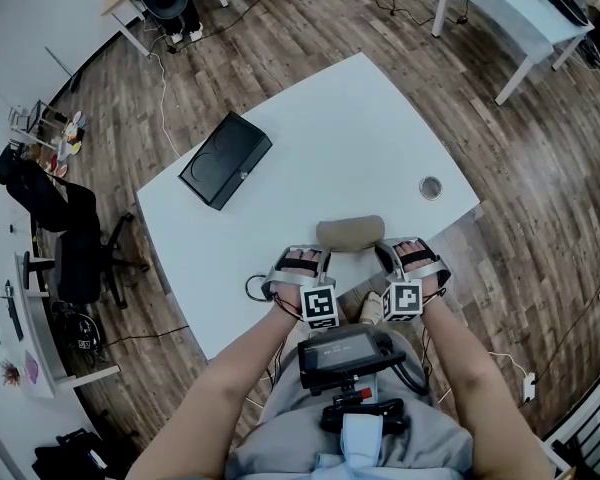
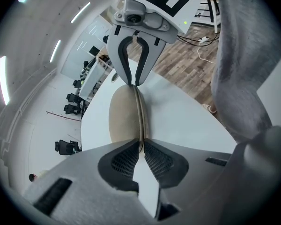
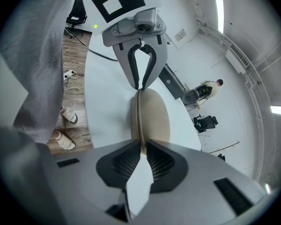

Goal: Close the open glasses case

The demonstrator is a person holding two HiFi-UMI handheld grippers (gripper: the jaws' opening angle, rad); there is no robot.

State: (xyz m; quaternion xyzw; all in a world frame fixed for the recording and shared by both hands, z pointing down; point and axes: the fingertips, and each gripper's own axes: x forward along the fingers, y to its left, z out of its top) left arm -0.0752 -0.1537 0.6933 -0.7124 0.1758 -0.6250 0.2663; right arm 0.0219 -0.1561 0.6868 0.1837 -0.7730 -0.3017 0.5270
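On the white rectangular table point(image 1: 360, 108), a flat black box point(image 1: 225, 160) lies shut at the far left. The beige oval fabric glasses case point(image 1: 350, 233) sits at the near edge, its shells all but together and its contents hidden. The left gripper point(image 2: 141, 143) and the right gripper point(image 3: 144, 145) each pinch one end at the seam. An uneven squeeze could skid the case off the near edge.

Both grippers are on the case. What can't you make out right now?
- Inside the glasses case: its shells hide it in every view.
- Case ends: covered by the left gripper and right gripper, both gripper views.
- Round object on the table: too small, head view.
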